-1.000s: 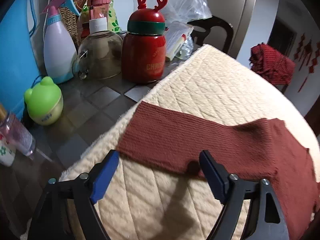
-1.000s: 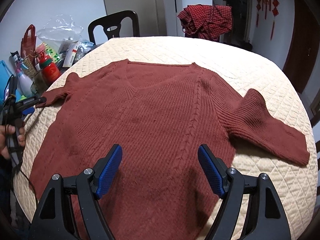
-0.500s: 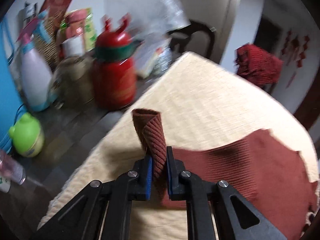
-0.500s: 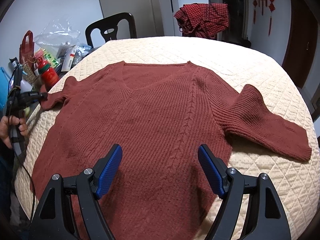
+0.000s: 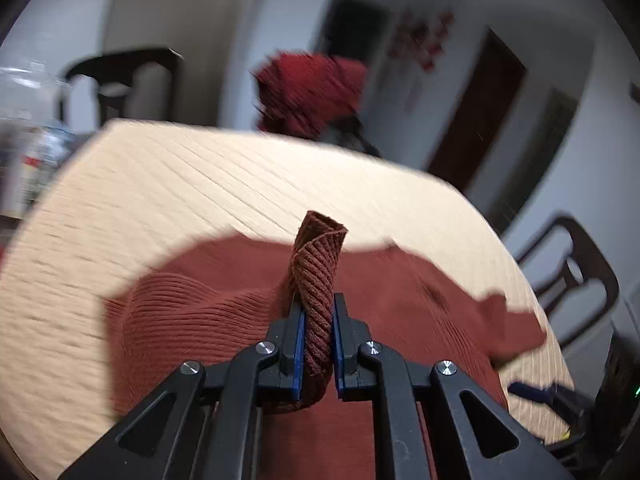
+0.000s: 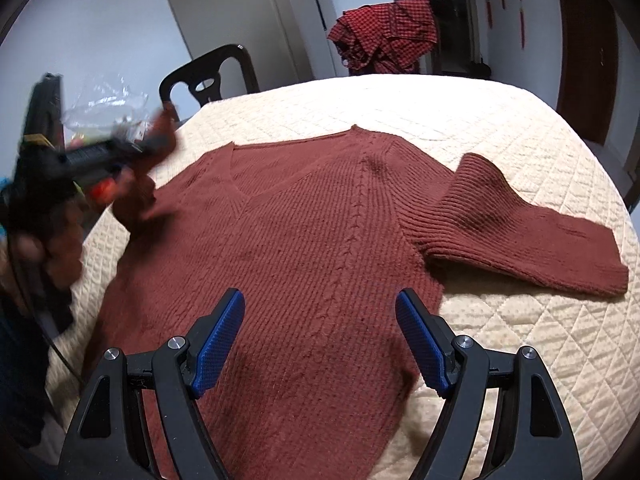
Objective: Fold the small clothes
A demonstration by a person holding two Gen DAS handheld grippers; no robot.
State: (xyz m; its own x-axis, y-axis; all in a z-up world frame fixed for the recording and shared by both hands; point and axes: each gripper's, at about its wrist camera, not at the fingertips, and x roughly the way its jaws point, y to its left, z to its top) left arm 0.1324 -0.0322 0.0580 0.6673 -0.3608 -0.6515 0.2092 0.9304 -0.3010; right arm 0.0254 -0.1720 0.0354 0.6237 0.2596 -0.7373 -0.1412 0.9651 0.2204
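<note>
A rust-red knitted V-neck sweater (image 6: 304, 240) lies flat, front up, on a cream quilted table cover (image 6: 520, 128). My left gripper (image 5: 318, 320) is shut on the cuff of its left sleeve (image 5: 318, 264) and holds it lifted above the sweater body (image 5: 208, 312). In the right wrist view the left gripper (image 6: 160, 142) is blurred at the left, with the sleeve raised over the sweater's shoulder. My right gripper (image 6: 320, 340) is open and empty above the sweater's lower part. The right sleeve (image 6: 520, 232) lies flat, bent outward to the right.
A red checked garment (image 6: 384, 36) hangs on a chair behind the table. A dark chair (image 6: 208, 76) stands at the far left, with clear plastic bags (image 6: 104, 100) beside it. Another dark chair (image 5: 576, 272) stands at the table's right side.
My left gripper closed on the left sleeve cuff, lifted it and swung it inward over the sweater. The right gripper stayed open, drifting only slightly.
</note>
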